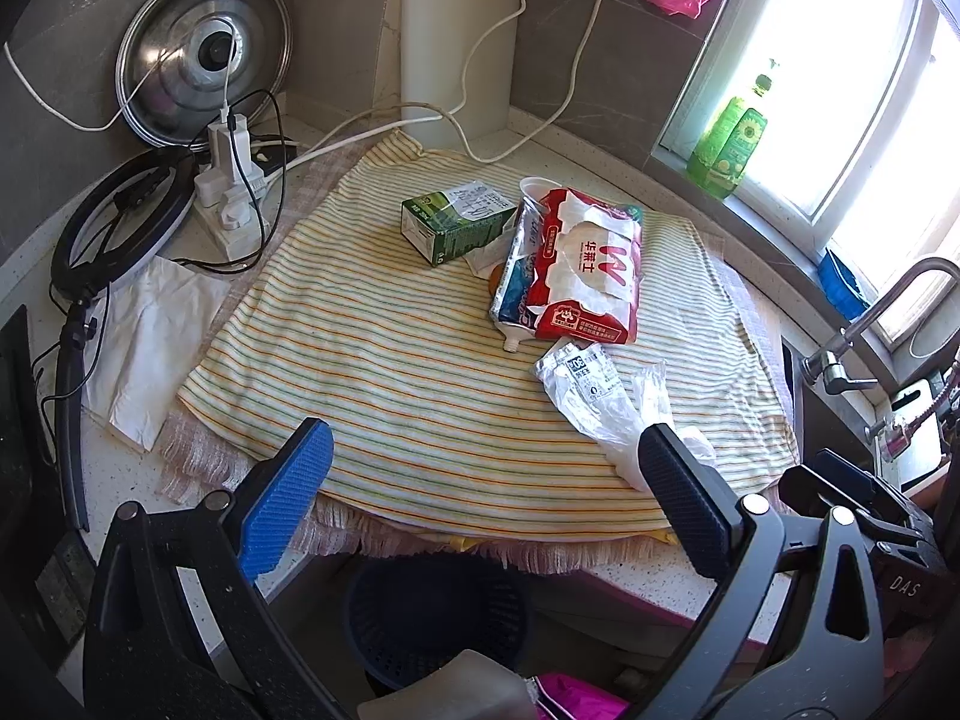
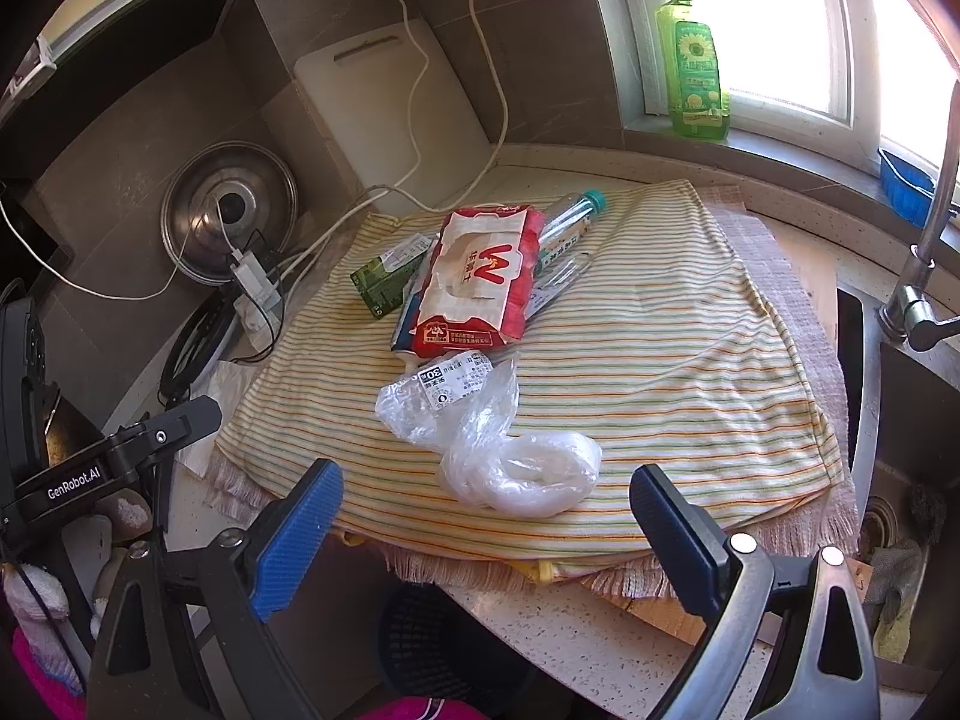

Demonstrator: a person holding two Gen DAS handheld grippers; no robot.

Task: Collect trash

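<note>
Nothing looks collected yet: left tongs and right tongs both gape empty, while the crumpled plastic bag, red wrapper and green carton lie on the striped cloth over the surface.

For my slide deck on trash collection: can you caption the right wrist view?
Open right hand-held gripper hovers before a crumpled clear plastic bag on the striped cloth, red wrapper behind.

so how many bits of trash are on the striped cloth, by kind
green drink carton: 1
red and white paper food bag: 1
clear plastic bottle with teal cap: 1
blue and white squeeze tube: 1
crumpled clear plastic bag: 1
total: 5 that I can tell apart; more may lie under the pile
</note>
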